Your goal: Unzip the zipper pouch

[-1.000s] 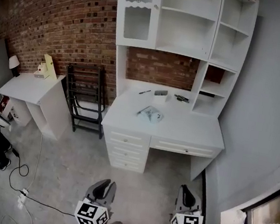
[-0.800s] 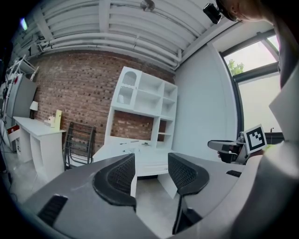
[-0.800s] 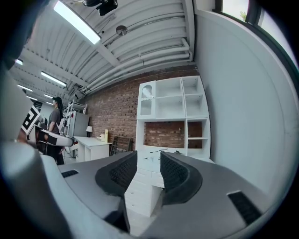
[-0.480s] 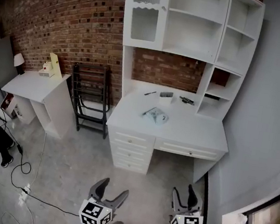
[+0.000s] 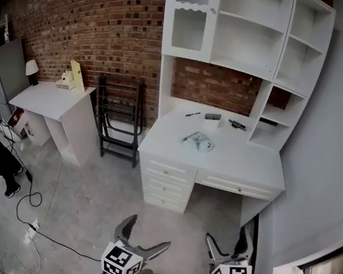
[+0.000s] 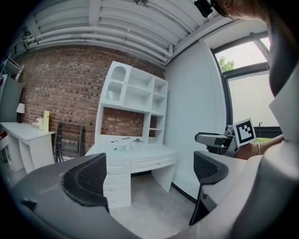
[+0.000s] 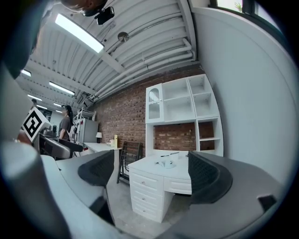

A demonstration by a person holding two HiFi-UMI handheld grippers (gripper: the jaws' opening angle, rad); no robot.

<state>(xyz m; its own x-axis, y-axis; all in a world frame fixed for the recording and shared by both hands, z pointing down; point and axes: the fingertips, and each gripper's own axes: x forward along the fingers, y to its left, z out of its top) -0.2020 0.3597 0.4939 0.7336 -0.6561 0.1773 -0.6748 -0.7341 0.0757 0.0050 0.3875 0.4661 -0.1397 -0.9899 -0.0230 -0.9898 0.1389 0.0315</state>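
So the left gripper (image 5: 145,233) and right gripper (image 5: 228,237) have just been opening wide, nothing in either. The zipper pouch (image 5: 199,141) sits well away on the desk (image 5: 244,167), so they're probably prepping for the grab.

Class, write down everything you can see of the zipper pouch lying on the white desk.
The pouch is small and pale and looks partly see-through, like soft plastic. It lies flat near the middle of the white desk, below the shelves. Only the desk touches it; the pen behind it lies apart. From this far off, its zipper cannot be made out, open or closed.
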